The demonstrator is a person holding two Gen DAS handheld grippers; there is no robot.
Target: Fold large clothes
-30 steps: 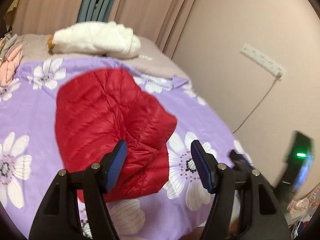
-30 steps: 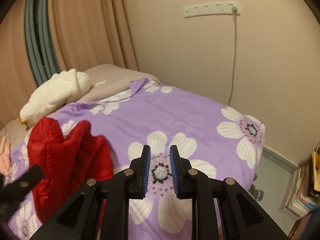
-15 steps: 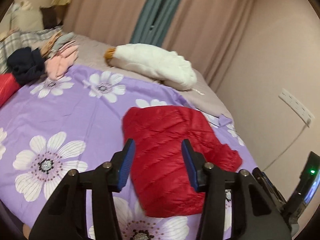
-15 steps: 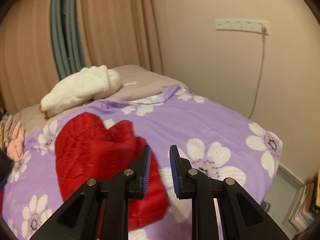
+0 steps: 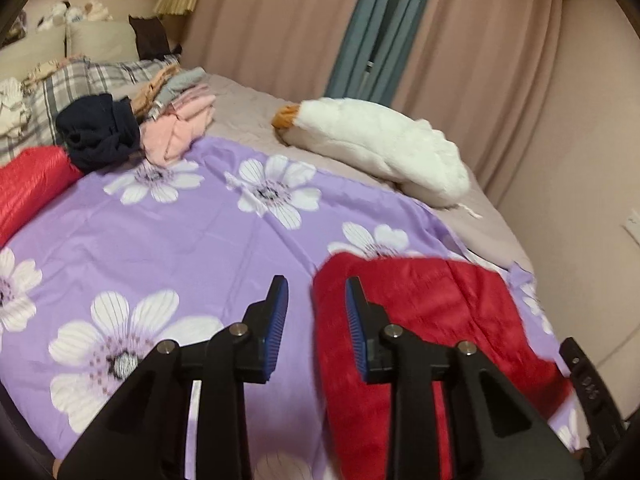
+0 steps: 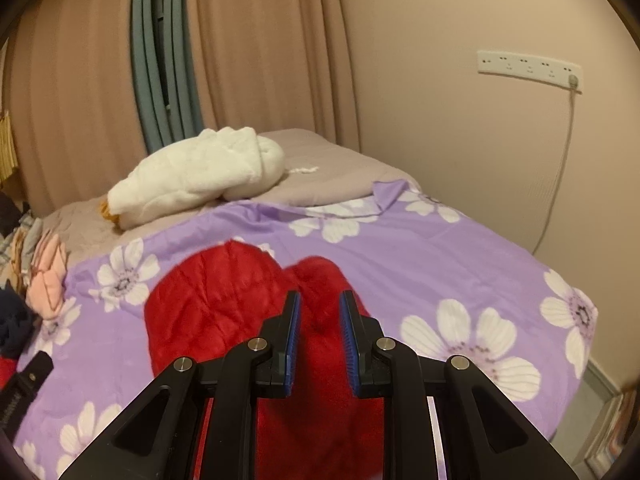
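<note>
Between garments, I judge: red jacket (image 5: 432, 320) lies folded on bed (image 5: 200, 240), just ahead-right of my left gripper (image 5: 316, 312), under right gripper (image 6: 319, 336). Left jaws just been closing, nothing between; right near-clenched, empty. Next: fetch another from pile (image 5: 120, 128) far ahead-left.

Red quilted puffer jacket (image 5: 432, 320), folded into a compact bundle, lying on the purple floral bedspread (image 5: 180, 220)

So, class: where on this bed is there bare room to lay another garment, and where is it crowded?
Free: purple floral sheet between the red jacket and clothes pile; also right of the jacket toward the wall. Crowded: the pile's corner and around the white plush.
</note>
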